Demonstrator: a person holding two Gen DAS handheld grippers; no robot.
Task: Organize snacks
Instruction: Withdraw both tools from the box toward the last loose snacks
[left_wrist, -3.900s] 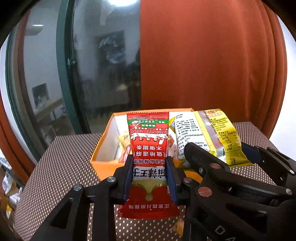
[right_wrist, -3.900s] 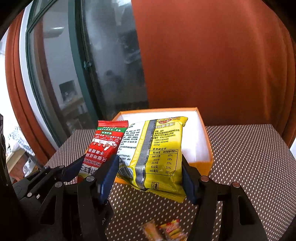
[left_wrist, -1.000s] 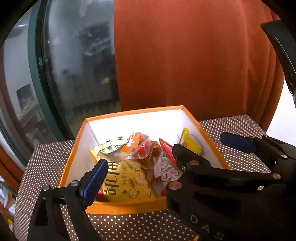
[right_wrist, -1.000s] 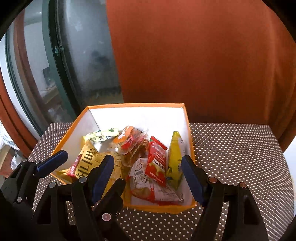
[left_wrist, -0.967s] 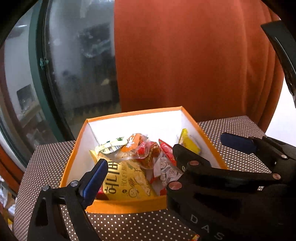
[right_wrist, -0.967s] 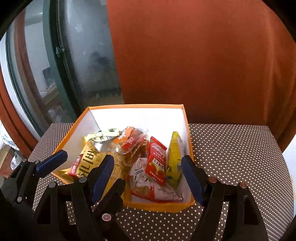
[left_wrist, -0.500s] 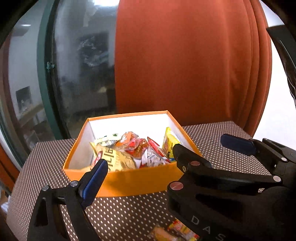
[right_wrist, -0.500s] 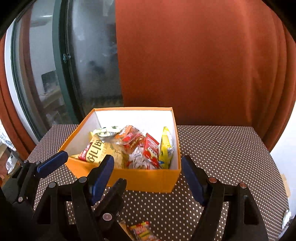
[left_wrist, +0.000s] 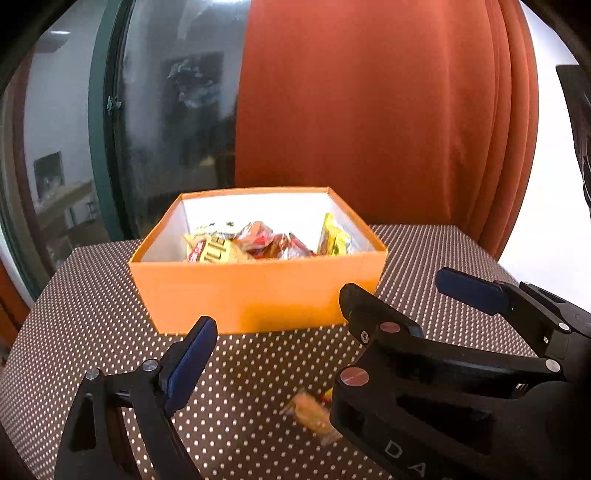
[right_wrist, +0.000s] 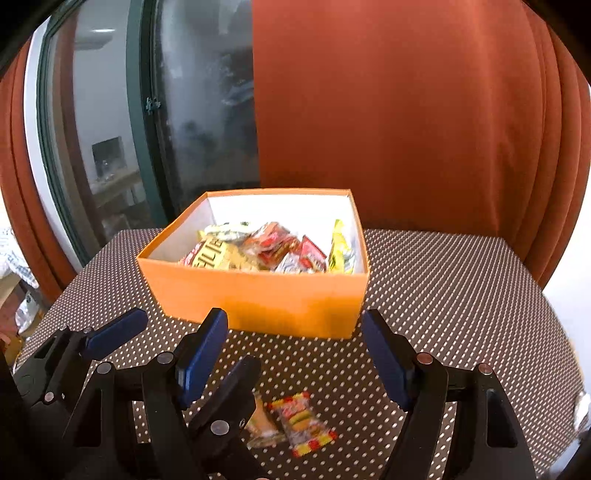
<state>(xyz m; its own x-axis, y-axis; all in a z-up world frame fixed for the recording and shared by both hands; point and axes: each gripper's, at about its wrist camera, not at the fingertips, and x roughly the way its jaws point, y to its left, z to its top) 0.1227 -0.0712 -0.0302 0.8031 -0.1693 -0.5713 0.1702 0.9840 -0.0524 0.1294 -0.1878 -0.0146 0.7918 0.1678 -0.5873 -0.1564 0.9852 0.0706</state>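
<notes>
Right wrist view, square orange cardboard box (right_wrist: 258, 299), crinkly snack packets (right_wrist: 266, 251), both tools spread wide, empty.

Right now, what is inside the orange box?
The orange box holds a pile of snack packets, yellow and red ones on top. Anything beneath them, and the box floor, is hidden.
</notes>
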